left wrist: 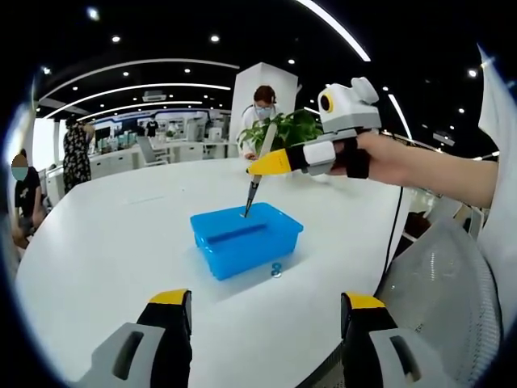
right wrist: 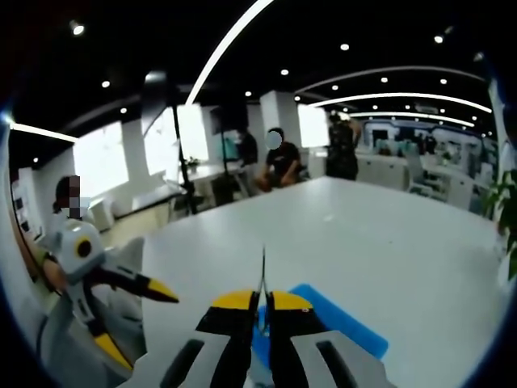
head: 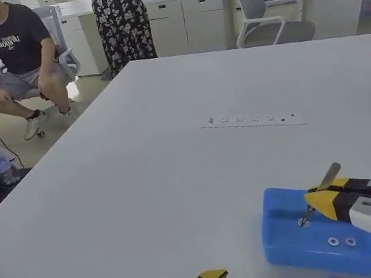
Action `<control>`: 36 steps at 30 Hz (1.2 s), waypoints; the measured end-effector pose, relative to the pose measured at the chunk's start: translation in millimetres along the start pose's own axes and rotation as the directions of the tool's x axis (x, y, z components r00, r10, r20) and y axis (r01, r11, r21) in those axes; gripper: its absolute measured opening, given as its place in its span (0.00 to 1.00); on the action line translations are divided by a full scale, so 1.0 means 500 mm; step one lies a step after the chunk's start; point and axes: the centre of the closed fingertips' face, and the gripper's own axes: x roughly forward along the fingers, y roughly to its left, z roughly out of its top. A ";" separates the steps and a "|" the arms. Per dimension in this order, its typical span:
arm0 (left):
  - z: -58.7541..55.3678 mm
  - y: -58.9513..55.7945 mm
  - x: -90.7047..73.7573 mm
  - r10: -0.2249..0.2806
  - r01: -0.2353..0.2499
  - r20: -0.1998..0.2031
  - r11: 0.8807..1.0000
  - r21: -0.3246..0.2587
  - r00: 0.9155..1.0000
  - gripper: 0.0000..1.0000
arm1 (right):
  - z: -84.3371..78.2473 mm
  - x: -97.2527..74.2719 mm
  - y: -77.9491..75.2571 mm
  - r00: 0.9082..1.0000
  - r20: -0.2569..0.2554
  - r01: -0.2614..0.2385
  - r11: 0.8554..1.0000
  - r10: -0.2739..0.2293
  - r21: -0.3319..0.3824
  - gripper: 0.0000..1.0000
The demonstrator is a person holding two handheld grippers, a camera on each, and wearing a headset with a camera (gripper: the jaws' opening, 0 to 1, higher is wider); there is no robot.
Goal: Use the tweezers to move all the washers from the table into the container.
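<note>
A blue container stands at the table's near right, with two washers lying in it. My right gripper is shut on metal tweezers, which point down into the container. Whether the tips hold a washer I cannot tell. In the left gripper view the tweezers dip into the container, and one washer lies on the table against its near wall. My left gripper is open, holds nothing, and sits back from the container. The right gripper clamps the tweezers above the container.
A flush socket strip is set into the white table further out. A seated person and a standing person are beyond the far left edge. An office chair stands behind the table.
</note>
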 end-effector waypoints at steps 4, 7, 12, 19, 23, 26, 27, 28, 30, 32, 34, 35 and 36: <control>-0.001 0.002 0.000 0.000 0.000 -0.001 1.000 0.001 1.000 0.76 | -0.006 0.001 -0.003 1.000 -0.007 0.004 1.000 -0.004 0.000 0.03; 0.000 0.001 0.000 0.001 -0.001 -0.001 1.000 0.001 1.000 0.76 | -0.013 0.003 -0.007 1.000 -0.014 0.008 1.000 -0.008 0.001 0.03; -0.001 0.001 0.000 0.000 0.000 -0.005 1.000 0.001 1.000 0.76 | -0.027 0.009 -0.013 1.000 -0.028 0.012 1.000 -0.012 0.006 0.03; -0.001 0.001 0.000 0.001 -0.001 -0.006 1.000 0.000 1.000 0.75 | -0.048 0.017 -0.021 0.999 -0.042 0.015 0.999 -0.014 0.033 0.03; -0.001 0.002 0.001 0.002 -0.002 -0.007 1.000 -0.001 1.000 0.75 | -0.058 0.022 -0.026 0.999 -0.038 0.010 0.997 -0.008 0.072 0.03; -0.002 0.002 0.002 0.001 -0.001 -0.008 1.000 0.000 1.000 0.75 | -0.067 0.027 -0.031 0.999 -0.049 0.014 0.997 -0.011 0.077 0.03; -0.002 0.002 0.002 0.001 -0.001 -0.010 1.000 0.000 1.000 0.75 | -0.070 0.029 -0.032 0.998 -0.054 0.015 0.997 -0.011 0.077 0.03; -0.003 0.002 0.002 0.001 -0.001 -0.011 1.000 0.001 1.000 0.75 | -0.072 0.030 -0.033 0.998 -0.056 0.015 0.997 -0.011 0.079 0.03; -0.003 0.003 0.003 0.003 -0.003 -0.011 1.000 0.004 1.000 0.75 | -0.079 0.033 -0.036 0.998 -0.064 0.018 0.997 -0.012 0.080 0.03; -0.003 0.003 0.003 0.004 -0.004 -0.012 1.000 0.003 1.000 0.75 | -0.087 0.035 -0.040 0.997 -0.073 0.022 0.997 -0.016 0.080 0.03; -0.003 0.003 0.003 0.004 -0.004 -0.013 1.000 0.004 1.000 0.75 | -0.091 0.036 -0.044 0.997 -0.079 0.028 0.996 -0.022 0.085 0.03; -0.004 0.003 0.003 0.004 -0.004 -0.014 1.000 0.004 1.000 0.75 | -0.092 0.036 -0.044 0.997 -0.079 0.030 0.996 -0.023 0.085 0.03; -0.004 0.003 0.003 0.005 -0.005 -0.016 1.000 0.006 1.000 0.75 | -0.093 0.037 -0.047 0.996 -0.079 0.036 0.995 -0.029 0.089 0.03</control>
